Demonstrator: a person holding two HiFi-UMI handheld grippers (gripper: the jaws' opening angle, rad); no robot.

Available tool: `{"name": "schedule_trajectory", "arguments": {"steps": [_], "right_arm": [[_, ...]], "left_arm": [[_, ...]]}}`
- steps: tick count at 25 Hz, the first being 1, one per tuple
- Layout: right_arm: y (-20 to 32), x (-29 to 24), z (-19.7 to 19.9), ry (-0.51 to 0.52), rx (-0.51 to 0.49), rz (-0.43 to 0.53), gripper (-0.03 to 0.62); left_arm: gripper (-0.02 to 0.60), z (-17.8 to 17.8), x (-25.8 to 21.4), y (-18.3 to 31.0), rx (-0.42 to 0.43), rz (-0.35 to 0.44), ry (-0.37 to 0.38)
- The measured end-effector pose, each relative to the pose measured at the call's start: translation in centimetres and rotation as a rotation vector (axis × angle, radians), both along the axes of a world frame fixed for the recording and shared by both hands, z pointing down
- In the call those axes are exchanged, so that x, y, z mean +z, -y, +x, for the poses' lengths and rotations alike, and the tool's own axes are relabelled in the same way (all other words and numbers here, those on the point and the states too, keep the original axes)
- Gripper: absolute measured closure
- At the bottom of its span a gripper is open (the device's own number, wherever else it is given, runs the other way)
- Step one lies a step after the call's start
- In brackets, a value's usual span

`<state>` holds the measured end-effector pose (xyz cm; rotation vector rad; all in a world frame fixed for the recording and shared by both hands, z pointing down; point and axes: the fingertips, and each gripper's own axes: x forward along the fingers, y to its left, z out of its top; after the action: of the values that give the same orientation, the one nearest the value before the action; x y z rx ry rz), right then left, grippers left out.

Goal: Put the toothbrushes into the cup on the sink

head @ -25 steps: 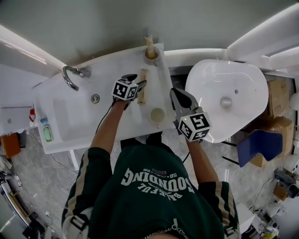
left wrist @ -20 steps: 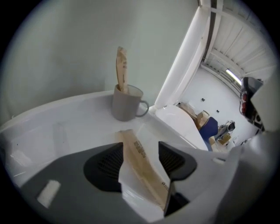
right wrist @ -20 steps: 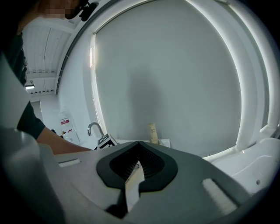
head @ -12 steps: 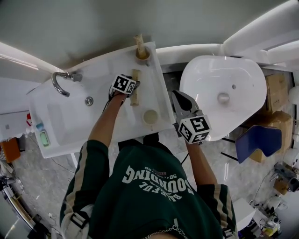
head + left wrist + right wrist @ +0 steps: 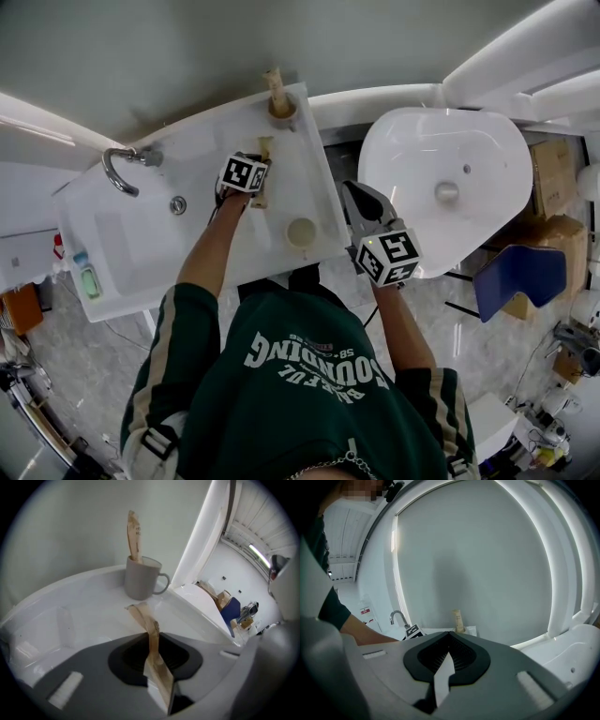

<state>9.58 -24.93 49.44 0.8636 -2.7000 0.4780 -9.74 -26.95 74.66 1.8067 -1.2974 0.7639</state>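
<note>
Gripping toothbrush (image 5: pixel 149 632), left hand-held gripper (image 5: pixel 257 178) just closed; right hand-held gripper (image 5: pixel 449 637) shut, empty; cup (image 5: pixel 140 579) ahead, faucet (image 5: pixel 117 167) aside.

Chrome faucet (image 5: pixel 117 169) arched at upper left, round drain plug (image 5: pixel 178 204) near it to the right. Small green item (image 5: pixel 90 279), kind unclear, at far left edge; round cream disc (image 5: pixel 302 232) near front edge. Off to the right, separate white basin (image 5: pixel 412 159) with centre drain, then blue chair (image 5: pixel 516 281) and cardboard boxes (image 5: pixel 555 183); marbled grey floor (image 5: pixel 84 366) below.
</note>
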Motion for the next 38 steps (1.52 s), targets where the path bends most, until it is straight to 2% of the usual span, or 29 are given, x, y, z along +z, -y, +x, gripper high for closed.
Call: {"name": "schedule_trajectory", "arguments": {"steps": [4,7,11,17,23,27,32,38], "right_arm": [[-0.6,-0.5,-0.8,0.005,-0.011,0.008,0.591],[-1.1,-1.1,-1.8,0.016,-0.012,0.02,0.591],[-1.8,-2.2,-3.2,0.032,-0.009,0.044,0.591],[-3.0,-3.6,-3.9,0.038,0.016,0.077,0.591],[-4.4,-4.5,-3.4,0.033,0.067,0.099,0.591],[-5.0,-5.1,-2.4,0.031,0.12,0.114,0.591],[-6.4,-5.0,-0.2,0.033,0.209,0.113,0.591],[-7.9,-5.2,2.6,0.038,0.315,0.118,0.591]], "left_arm": [[0.489,0.2,-3.1,-0.2,-0.001,0.113,-0.012],[0.491,0.3,-5.9,-0.3,0.018,0.211,-0.036],[0.491,-0.4,-10.3,-0.4,0.029,0.336,-0.03],[0.491,-0.1,-17.3,-0.8,0.066,0.495,-0.058],[0.491,1.4,-22.8,-1.7,0.108,0.607,-0.152],[0.491,3.1,-26.3,-2.2,0.144,0.689,-0.233],[0.491,6.5,-28.8,-3.2,0.226,0.776,-0.302],[0.491,10.8,-29.2,-5.0,0.316,0.864,-0.337]]}}
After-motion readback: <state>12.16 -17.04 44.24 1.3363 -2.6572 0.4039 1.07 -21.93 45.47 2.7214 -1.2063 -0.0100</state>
